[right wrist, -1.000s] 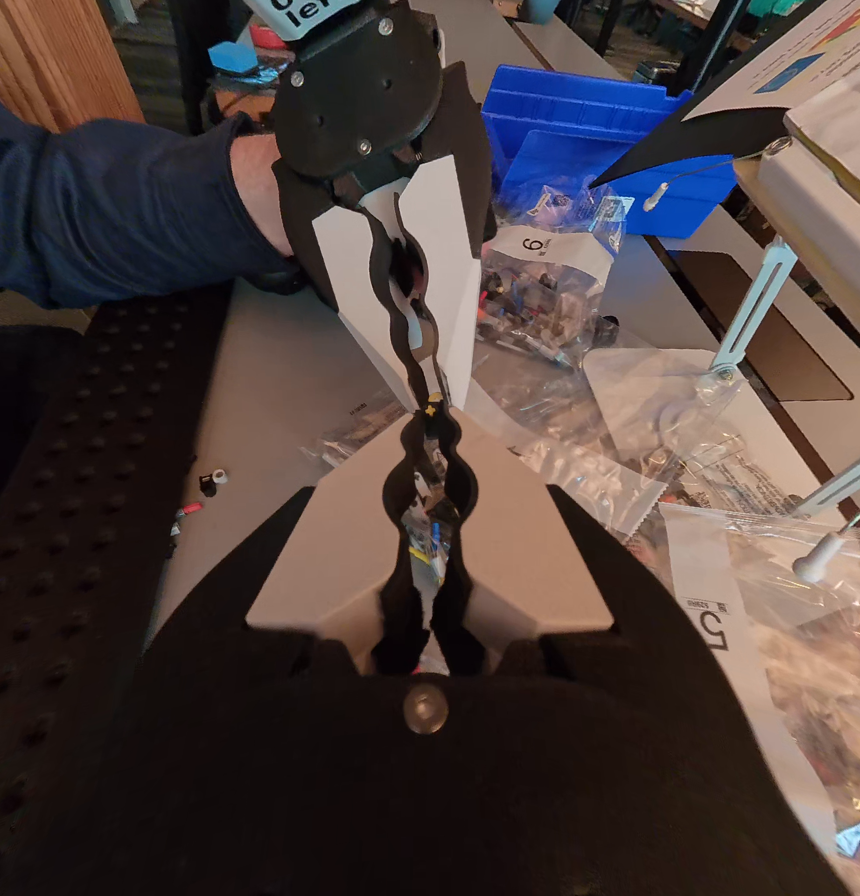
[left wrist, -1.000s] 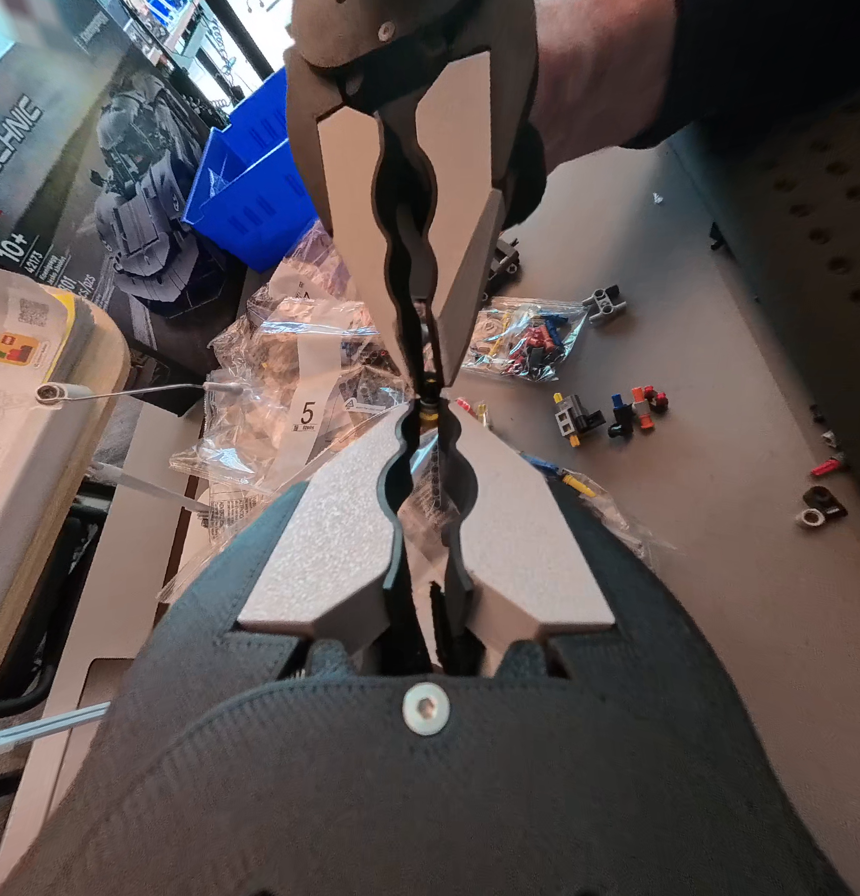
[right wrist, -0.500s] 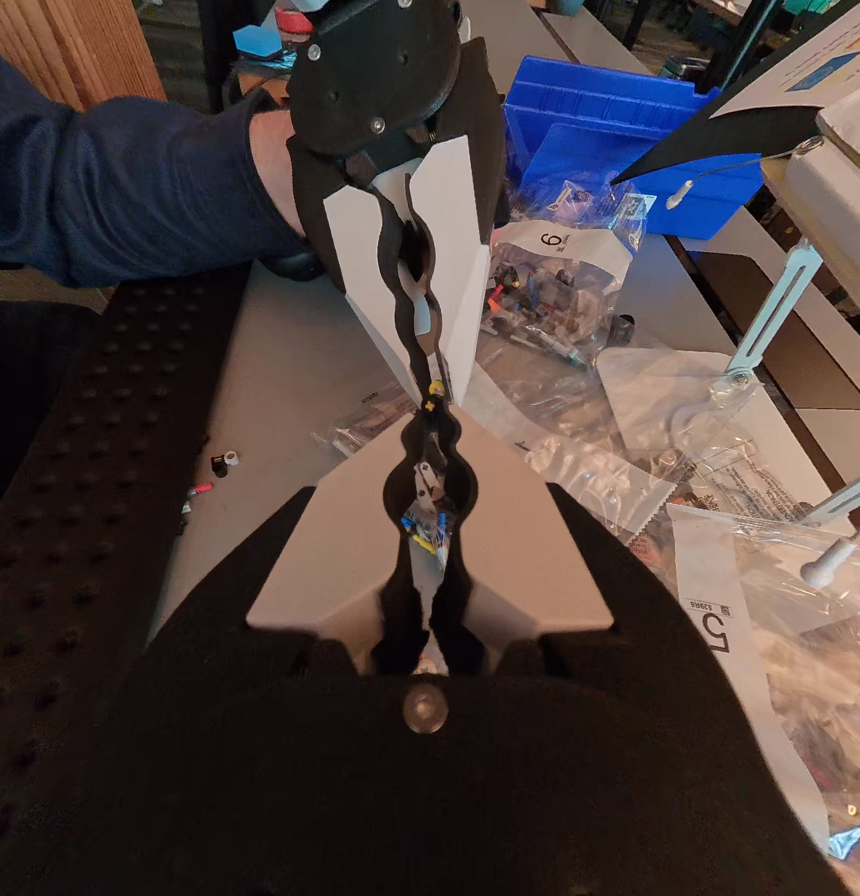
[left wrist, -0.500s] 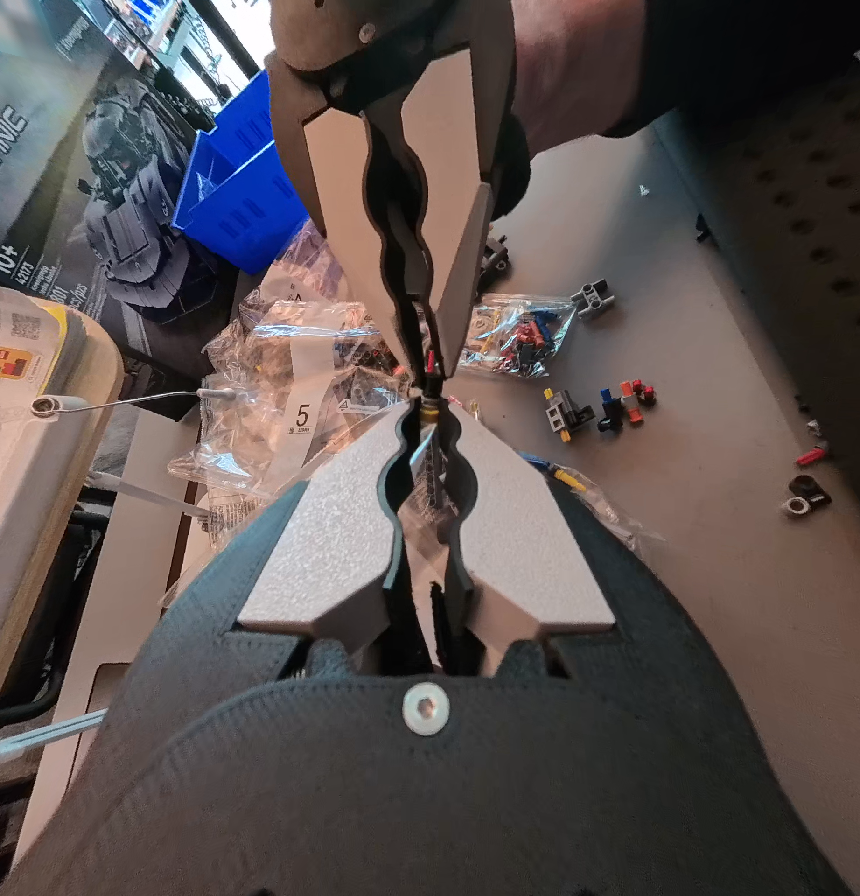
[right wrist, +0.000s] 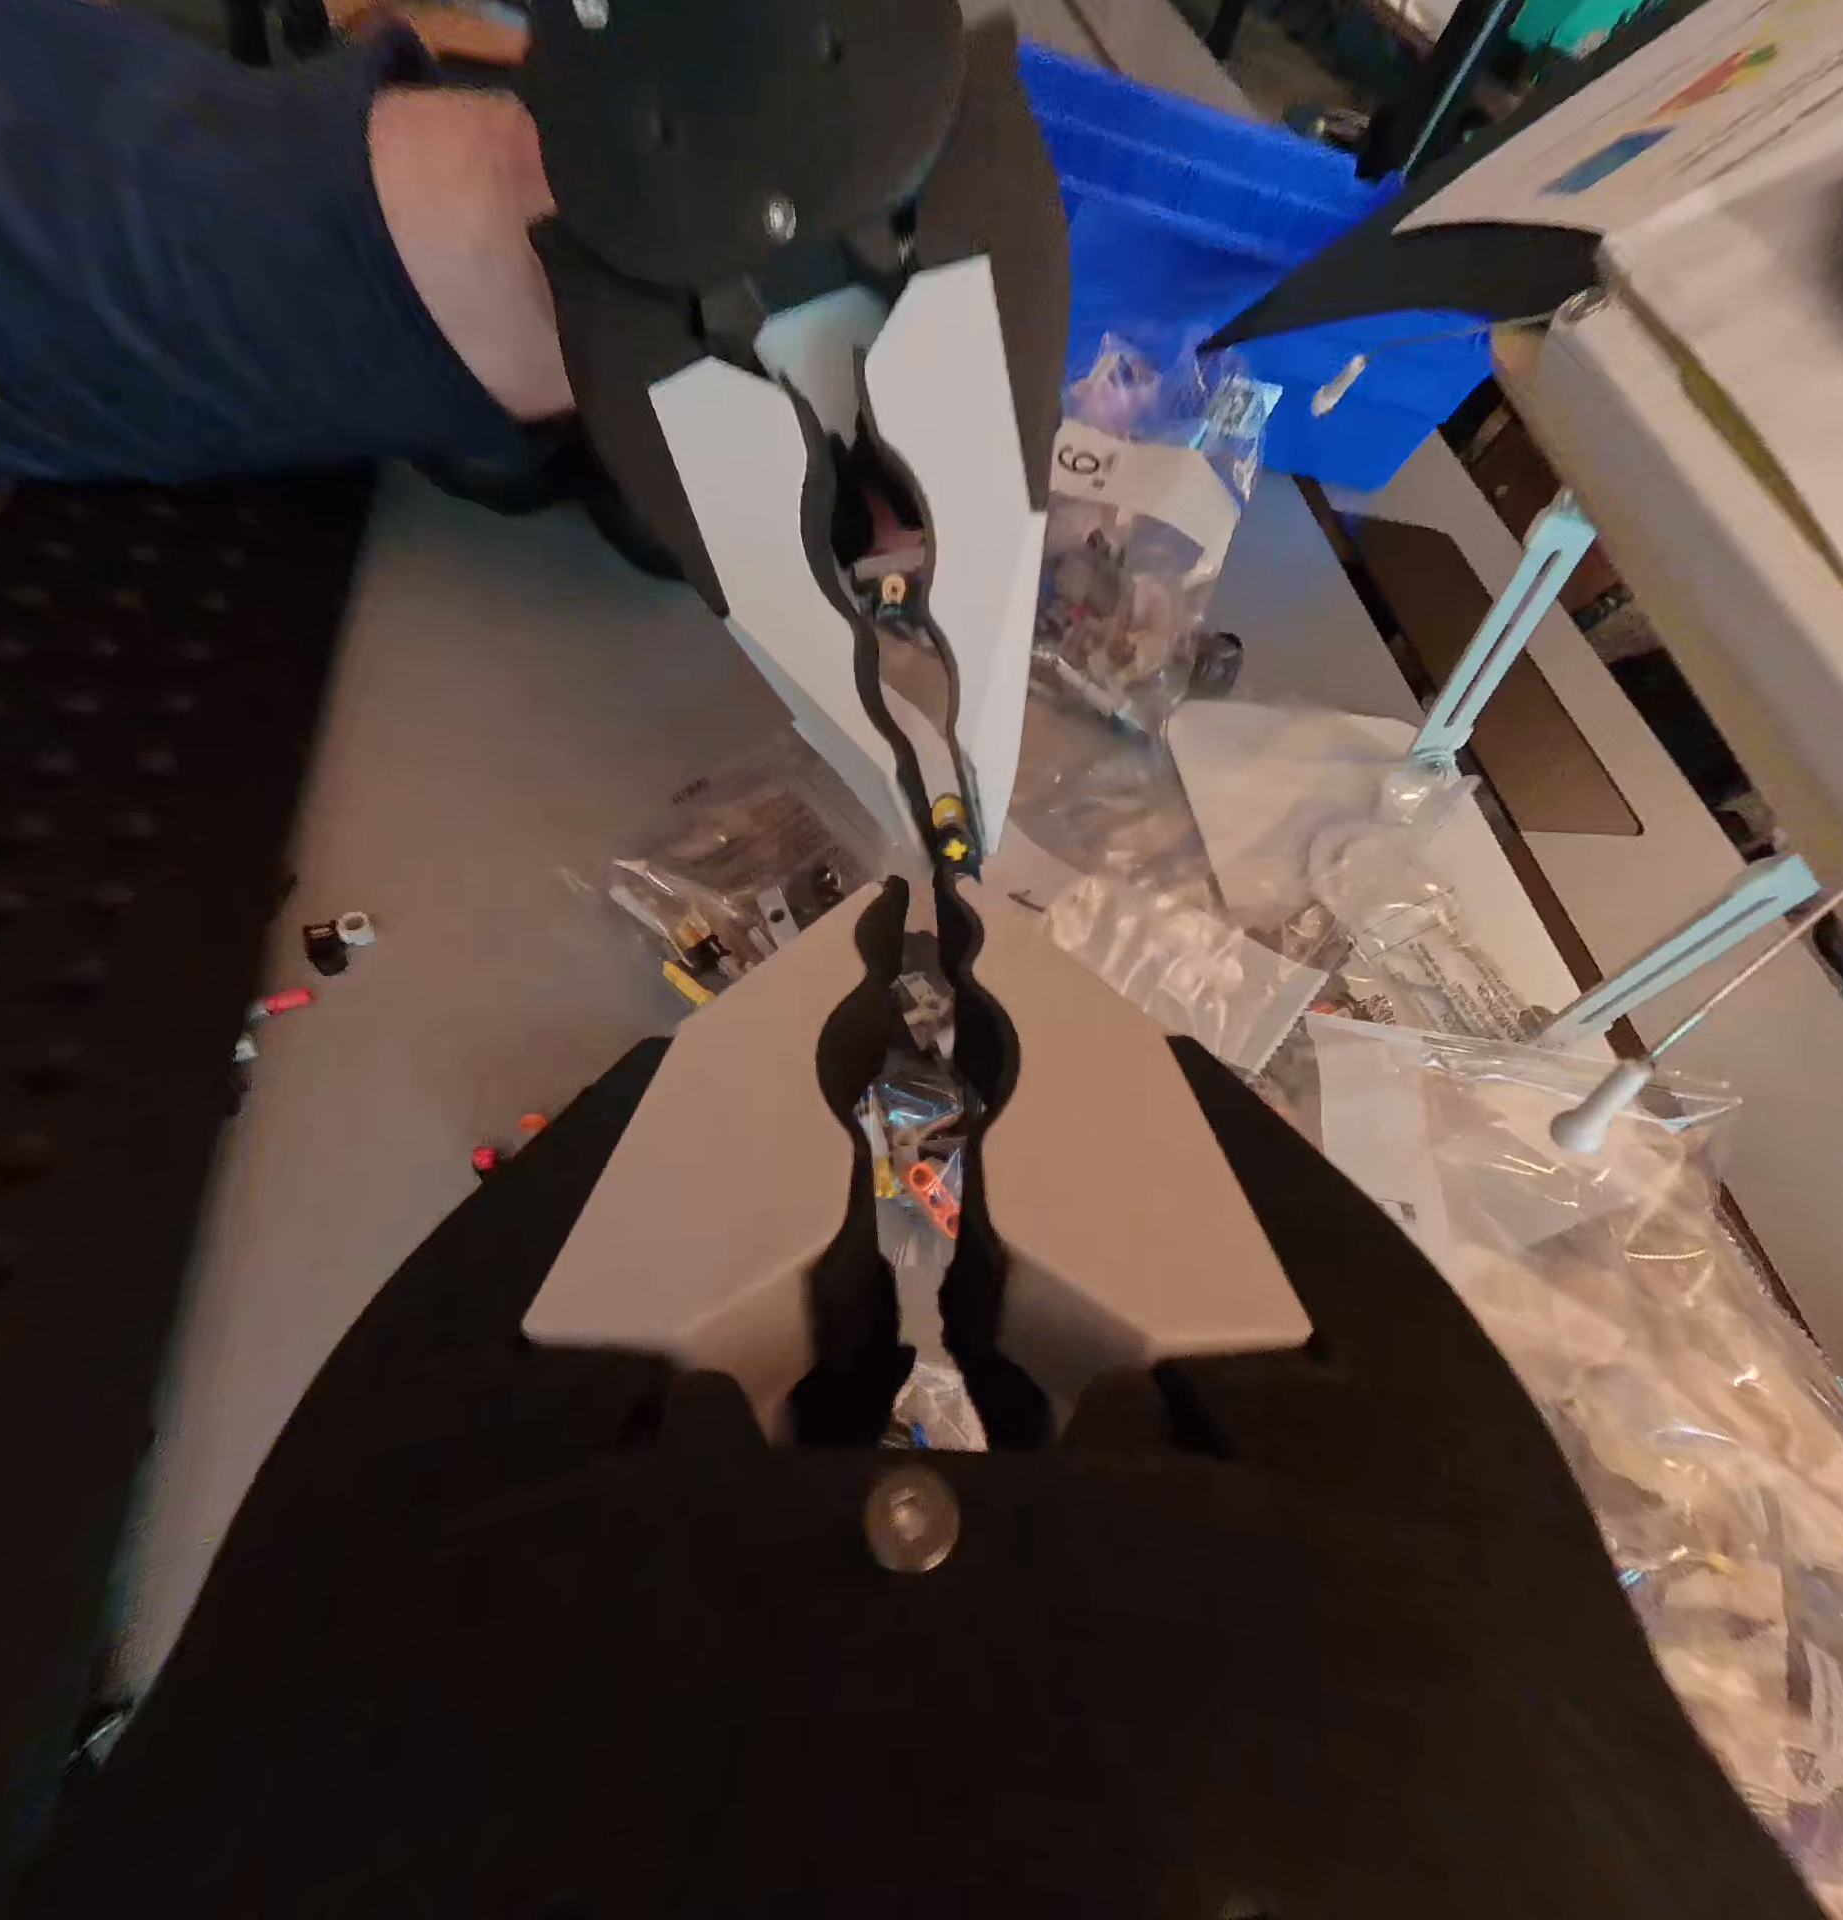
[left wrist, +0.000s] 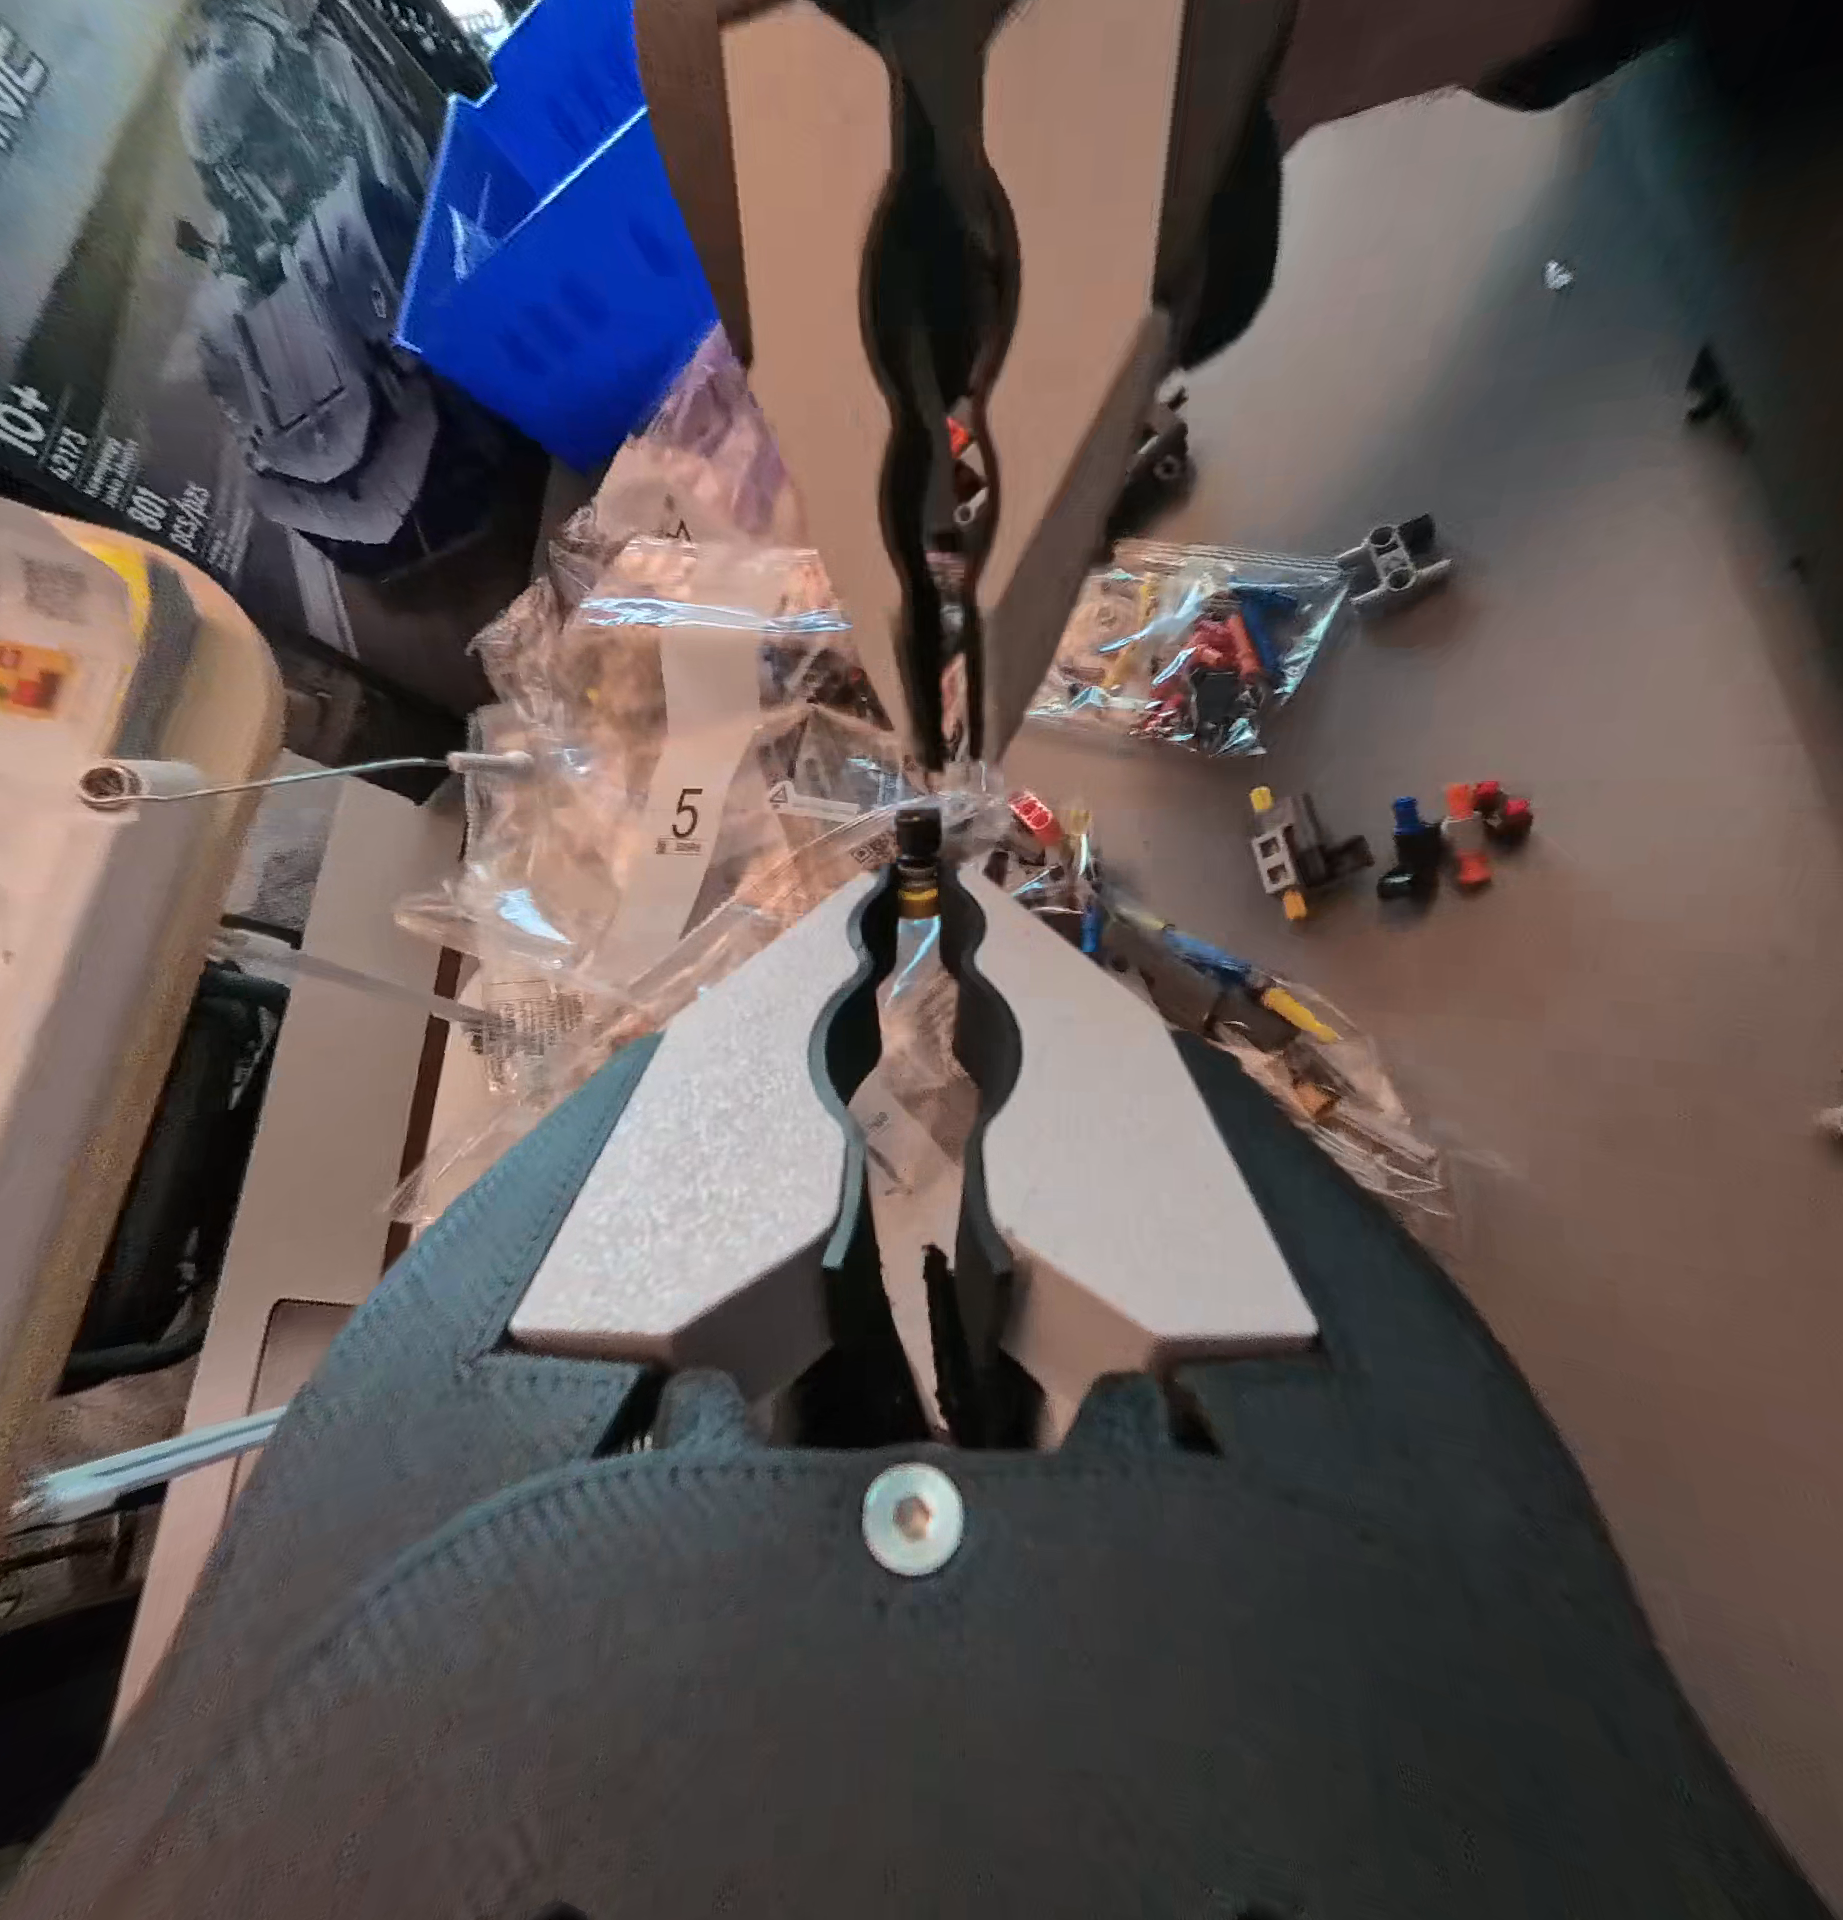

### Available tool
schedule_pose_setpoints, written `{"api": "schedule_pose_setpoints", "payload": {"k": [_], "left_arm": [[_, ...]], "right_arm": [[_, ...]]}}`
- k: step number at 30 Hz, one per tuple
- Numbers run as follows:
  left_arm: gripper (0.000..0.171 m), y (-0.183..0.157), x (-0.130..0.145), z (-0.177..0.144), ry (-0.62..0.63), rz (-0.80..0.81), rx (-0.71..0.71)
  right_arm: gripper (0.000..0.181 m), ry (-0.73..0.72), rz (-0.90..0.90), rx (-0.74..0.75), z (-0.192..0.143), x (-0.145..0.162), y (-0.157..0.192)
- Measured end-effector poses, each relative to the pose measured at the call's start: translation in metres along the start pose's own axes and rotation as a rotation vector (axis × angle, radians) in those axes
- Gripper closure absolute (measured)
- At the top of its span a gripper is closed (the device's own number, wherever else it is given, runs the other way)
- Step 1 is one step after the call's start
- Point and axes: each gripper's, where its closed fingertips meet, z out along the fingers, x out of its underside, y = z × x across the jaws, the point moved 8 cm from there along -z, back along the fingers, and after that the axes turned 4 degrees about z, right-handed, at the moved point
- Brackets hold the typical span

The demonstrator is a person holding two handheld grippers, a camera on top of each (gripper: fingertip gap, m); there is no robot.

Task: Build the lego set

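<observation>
Holding both claws tip to tip above the table [left wrist: 1582, 1039], the person keeps a tiny black-and-yellow pin [left wrist: 915, 857] pinched in the left gripper [left wrist: 917, 883], whose fingers are closed on it right at their tips. The right gripper [right wrist: 922, 894] faces it from twelve o'clock in the left wrist view; its fingers sit nearly together with a thin gap, and I see nothing between them, though the blur leaves that uncertain. From the right wrist view the pin's yellow cross-shaped end shows just past that claw's tips, at about one o'clock, near but apart. I judge the pin light, stiff and slick plastic, so small that it could pop out sideways under an uneven squeeze; the safest hold looks like the black collar in the middle, leaving the free end clear for mating. Below the claws, clear numbered bags [left wrist: 678, 748] of parts lie crumpled at ten o'clock, a smaller bag of coloured pieces [left wrist: 1197, 665] at two o'clock, and a few loose sub-assemblies [left wrist: 1301, 847] at three o'clock. A blue bin [left wrist: 543, 270] stands beyond the bags at eleven o'clock.
</observation>
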Motion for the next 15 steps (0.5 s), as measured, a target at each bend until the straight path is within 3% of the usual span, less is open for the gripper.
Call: {"api": "schedule_pose_setpoints", "payload": {"k": [7,15], "left_arm": [[0.166,-0.008,-0.001,0.012,0.042,0.045,0.020],[0.166,-0.009,-0.001,0.013,0.064,0.066,0.009]], "right_arm": [[0.174,0.118,-0.084,0.095,0.013,0.005,0.003],[0.177,0.131,-0.081,0.087,0.016,0.007,0.004]]}}
